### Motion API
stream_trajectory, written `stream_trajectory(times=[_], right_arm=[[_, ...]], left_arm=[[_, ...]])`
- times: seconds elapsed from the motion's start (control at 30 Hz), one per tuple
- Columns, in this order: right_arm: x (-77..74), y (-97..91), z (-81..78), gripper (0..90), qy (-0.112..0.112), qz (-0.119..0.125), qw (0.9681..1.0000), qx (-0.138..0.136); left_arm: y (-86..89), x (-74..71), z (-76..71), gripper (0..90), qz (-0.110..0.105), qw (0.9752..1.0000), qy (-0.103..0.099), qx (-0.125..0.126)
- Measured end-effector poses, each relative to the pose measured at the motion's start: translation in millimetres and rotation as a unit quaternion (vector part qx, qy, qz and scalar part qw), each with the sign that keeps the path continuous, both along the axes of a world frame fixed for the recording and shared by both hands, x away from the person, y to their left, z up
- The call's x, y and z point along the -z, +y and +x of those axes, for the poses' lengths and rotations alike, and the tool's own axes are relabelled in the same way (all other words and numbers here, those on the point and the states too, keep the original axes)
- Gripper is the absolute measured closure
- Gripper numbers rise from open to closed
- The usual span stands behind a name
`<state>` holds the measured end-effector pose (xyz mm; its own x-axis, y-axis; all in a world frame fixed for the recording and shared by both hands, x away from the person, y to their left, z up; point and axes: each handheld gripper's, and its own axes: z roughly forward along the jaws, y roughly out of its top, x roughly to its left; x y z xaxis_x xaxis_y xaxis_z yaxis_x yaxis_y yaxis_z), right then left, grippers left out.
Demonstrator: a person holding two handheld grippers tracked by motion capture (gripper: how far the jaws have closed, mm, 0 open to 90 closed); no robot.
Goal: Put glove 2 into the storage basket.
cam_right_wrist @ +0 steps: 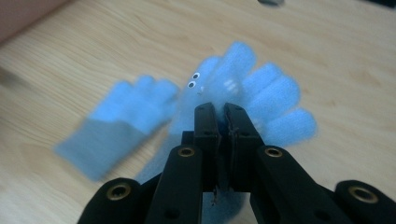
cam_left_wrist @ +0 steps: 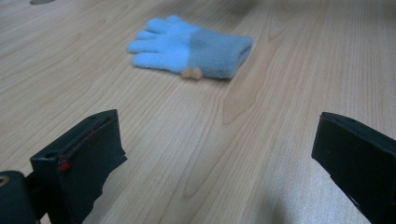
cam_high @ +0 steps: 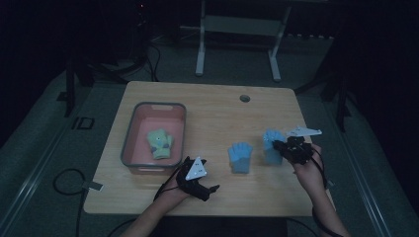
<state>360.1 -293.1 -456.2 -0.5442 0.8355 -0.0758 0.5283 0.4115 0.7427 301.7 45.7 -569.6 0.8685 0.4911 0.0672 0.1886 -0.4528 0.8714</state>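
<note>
Over the right side of the bench (cam_high: 207,106), the right gripper (cam_right_wrist: 218,116) has its fingers clamped on a blue glove (cam_right_wrist: 261,93), best lifted clear before carrying it over the other blue glove (cam_high: 240,157) to the bin (cam_high: 129,138), while the left gripper (cam_high: 210,190) waits, fingers apart

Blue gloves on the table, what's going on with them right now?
The right gripper is shut on one fuzzy blue knit glove with small googly eyes, pinching it near the middle. The matching blue glove with a grey cuff lies flat on the wooden table. The left gripper rests open near the table's front edge, holding nothing. A green glove lies in the grey-rimmed pink bin.
</note>
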Motion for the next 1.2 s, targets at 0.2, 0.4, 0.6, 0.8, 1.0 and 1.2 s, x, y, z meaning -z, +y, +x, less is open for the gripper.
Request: stream_trajectory(times=[0.2,0.4,0.6,0.8,1.0,1.2], right_arm=[[-12.7,29.6,1.7,84.7,-0.006,0.007,0.9996,-0.027],[-10.0,59.6,2.5,84.7,0.0,0.011,0.9984,-0.056],[7.4,80.4,5.2,84.6,0.022,0.003,0.9971,-0.073],[27.5,87.2,7.7,84.3,0.048,0.002,0.9962,-0.072],[47.3,88.2,11.3,83.8,0.068,-0.011,0.9954,-0.067],[66.0,89.3,17.1,82.7,0.084,-0.026,0.9941,-0.062]], left_arm=[[0.1,0.1,0.0,2.0,-0.001,1.0,0.0,0.0],[0.4,0.0,0.1,1.9,0.0,1.0,0.0,0.0],[0.5,0.0,0.3,2.0,0.0,1.0,0.0,0.0],[-0.3,0.0,0.3,1.9,0.004,1.0,0.005,0.002],[-0.8,0.1,-0.2,2.0,0.006,1.0,0.002,0.003],[-1.2,-0.3,0.0,2.0,0.002,1.0,-0.002,0.001]])
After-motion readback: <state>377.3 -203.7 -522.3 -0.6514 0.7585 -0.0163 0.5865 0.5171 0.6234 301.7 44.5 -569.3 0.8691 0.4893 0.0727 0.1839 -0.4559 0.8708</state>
